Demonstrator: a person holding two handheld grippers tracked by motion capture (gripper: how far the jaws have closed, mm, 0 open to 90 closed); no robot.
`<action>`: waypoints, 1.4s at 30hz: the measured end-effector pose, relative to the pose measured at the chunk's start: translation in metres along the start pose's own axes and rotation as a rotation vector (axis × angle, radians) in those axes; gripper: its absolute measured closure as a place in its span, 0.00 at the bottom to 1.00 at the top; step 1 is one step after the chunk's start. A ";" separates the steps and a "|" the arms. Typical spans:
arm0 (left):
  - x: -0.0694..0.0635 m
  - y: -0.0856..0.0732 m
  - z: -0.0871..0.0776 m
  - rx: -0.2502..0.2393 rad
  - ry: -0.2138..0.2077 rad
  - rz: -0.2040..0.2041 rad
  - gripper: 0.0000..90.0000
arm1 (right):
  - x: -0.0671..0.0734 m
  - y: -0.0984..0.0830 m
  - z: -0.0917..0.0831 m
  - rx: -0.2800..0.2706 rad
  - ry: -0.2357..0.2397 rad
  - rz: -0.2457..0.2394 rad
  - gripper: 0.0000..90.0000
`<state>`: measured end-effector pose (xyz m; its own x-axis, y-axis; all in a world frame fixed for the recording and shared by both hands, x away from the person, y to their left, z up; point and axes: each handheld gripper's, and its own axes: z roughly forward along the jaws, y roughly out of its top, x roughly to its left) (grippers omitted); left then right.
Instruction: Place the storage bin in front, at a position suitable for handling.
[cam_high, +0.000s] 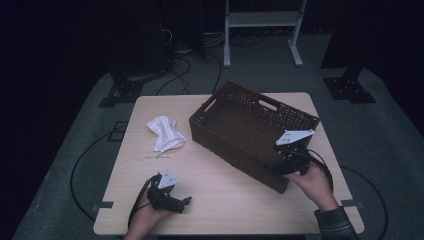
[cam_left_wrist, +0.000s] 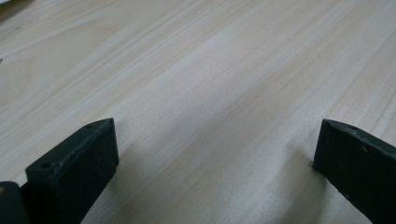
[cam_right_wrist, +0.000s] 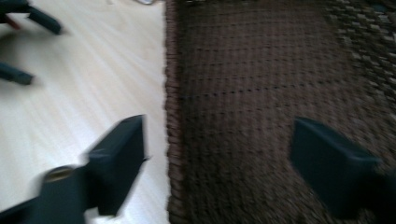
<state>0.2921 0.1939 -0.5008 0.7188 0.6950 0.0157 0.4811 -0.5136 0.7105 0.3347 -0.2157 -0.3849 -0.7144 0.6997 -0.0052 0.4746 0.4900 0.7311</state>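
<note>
My right hand-held gripper (cam_high: 280, 165) sits at the near right corner of the brown woven basket (cam_high: 250, 125), right of centre in the high view, its jaws spread wide with the basket's rim running between them and neither pad pressing on the weave. In the right gripper view, which is blurred, the basket wall (cam_right_wrist: 261, 93) takes up the middle and right of the frame, one jaw over the pale worktop (cam_right_wrist: 84, 93) at lower left and the other over the dark weave at lower right. The basket stands at an angle on the worktop (cam_high: 225, 200), in the upper right half of the tabletop, its handle cut-outs showing in the far walls. My left hand-held gripper (cam_high: 186, 201) rests low on the worktop at the lower left of the high view, well apart from the basket, its jaws released and wide with bare wood (cam_left_wrist: 210, 102) between them in the left gripper view. A crumpled white cloth (cam_high: 165, 132) lies on the worktop left of the basket, near it, toward the upper left of the tabletop. My right sleeve (cam_high: 335, 222) comes in at the lower right edge.
</note>
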 end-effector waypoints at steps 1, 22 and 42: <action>0.000 0.000 0.000 0.000 0.000 0.000 0.00 | 0.000 -0.001 -0.002 0.004 -0.008 0.008 0.13; 0.000 0.000 0.000 0.002 -0.001 0.001 0.00 | -0.003 -0.028 -0.039 -0.103 -0.095 0.054 0.00; -0.001 -0.001 -0.001 0.003 0.002 0.001 0.00 | -0.005 -0.067 -0.049 -0.139 -0.126 0.094 0.00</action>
<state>0.2903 0.1941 -0.5008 0.7184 0.6954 0.0178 0.4817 -0.5159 0.7084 0.2811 -0.2772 -0.4010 -0.5964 0.8026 -0.0114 0.4547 0.3495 0.8192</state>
